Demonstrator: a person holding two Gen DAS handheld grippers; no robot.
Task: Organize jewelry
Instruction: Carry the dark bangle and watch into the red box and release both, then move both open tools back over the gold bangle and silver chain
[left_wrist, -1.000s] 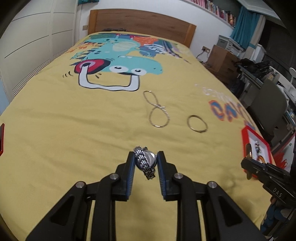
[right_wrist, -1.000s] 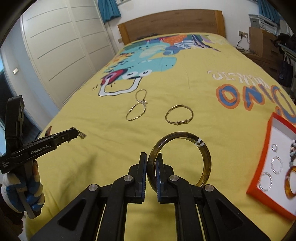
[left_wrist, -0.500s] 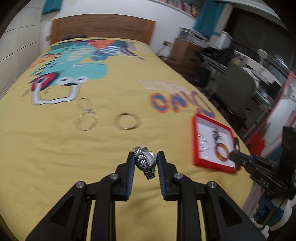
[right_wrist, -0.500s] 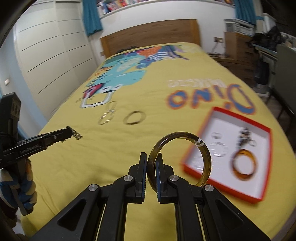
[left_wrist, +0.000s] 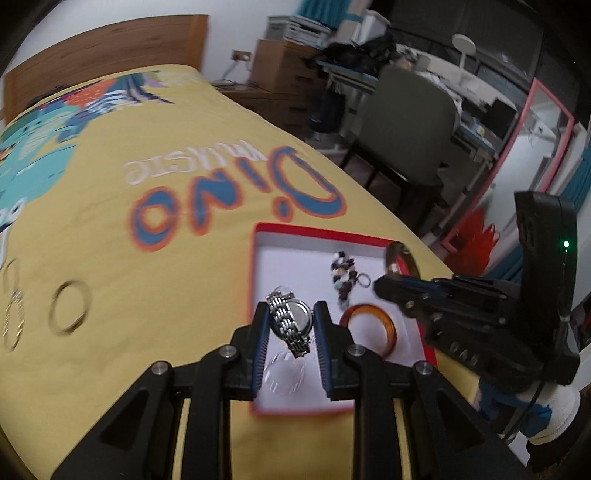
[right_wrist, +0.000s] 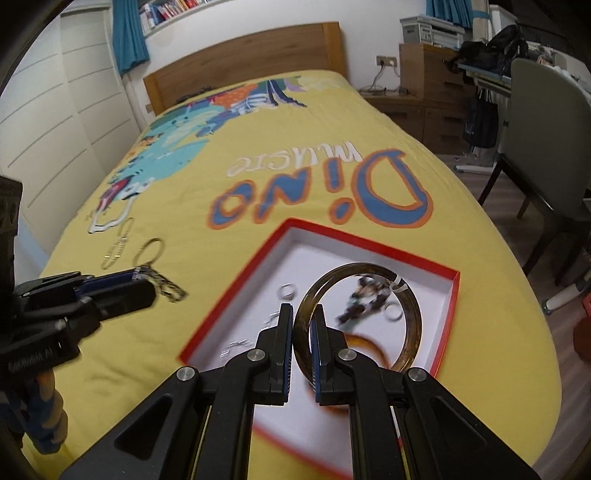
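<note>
My left gripper (left_wrist: 290, 321) is shut on a silver metal watch (left_wrist: 291, 325) and hangs over the near left part of the red box (left_wrist: 255, 266) with its white inside. My right gripper (right_wrist: 303, 321) is shut on a dark olive bangle (right_wrist: 415, 325), which stands upright over the same red box (right_wrist: 369, 243). In the box lie a beaded bracelet (right_wrist: 365, 295), an amber bangle (left_wrist: 369, 328), small rings (right_wrist: 288, 291) and clear hoops (left_wrist: 284, 373). From the left wrist view the right gripper (left_wrist: 380, 286) reaches in from the right.
A thin gold bangle (right_wrist: 149, 251) and a silver chain (right_wrist: 118, 247) lie on the yellow bedspread (right_wrist: 258, 177), left of the box. A grey chair (right_wrist: 546, 122) and a cluttered desk (left_wrist: 424, 74) stand beyond the bed's right edge. A wooden headboard (right_wrist: 240, 70) closes the far end.
Both grippers have swung right across the bed, from the loose bangle and chain to over the red box. The watch and the dark bangle stay gripped.
</note>
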